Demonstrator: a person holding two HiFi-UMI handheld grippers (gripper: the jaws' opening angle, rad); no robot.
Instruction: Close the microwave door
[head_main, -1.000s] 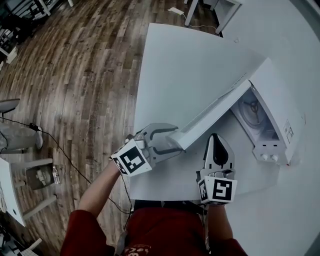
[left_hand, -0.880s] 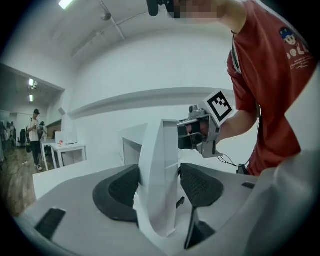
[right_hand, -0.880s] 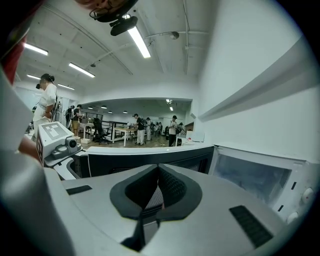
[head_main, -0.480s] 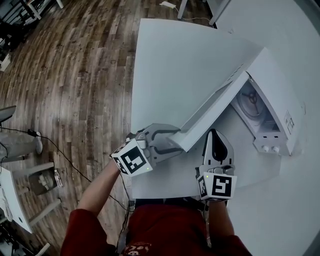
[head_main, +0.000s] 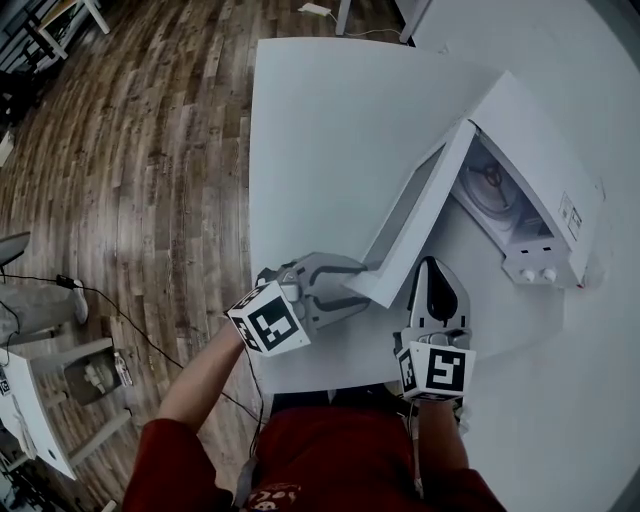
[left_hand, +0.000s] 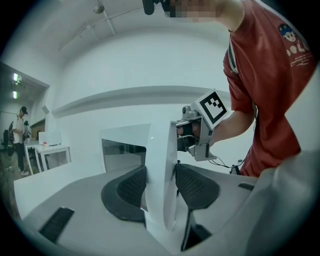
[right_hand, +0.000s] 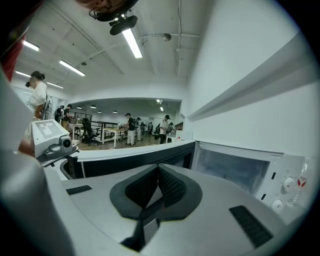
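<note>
Door (head_main: 415, 225), half open with its hinge at the far end and the microwave (head_main: 540, 170) mouth to its right, had its near free edge clamped by the left gripper (head_main: 348, 283), whose jaws had just been closing, while the right gripper (head_main: 431, 272), jaws together, sat just beside it.

microwave knobs (right_hand: 287, 184) too small, distant people (right_hand: 131, 128) indistinct

We see a white microwave (head_main: 540, 150) on a white table (head_main: 320, 130) over a brown wood-grain floor (head_main: 150, 150). Our shirt (head_main: 330, 465) is red, its sleeve print blue and yellow.
</note>
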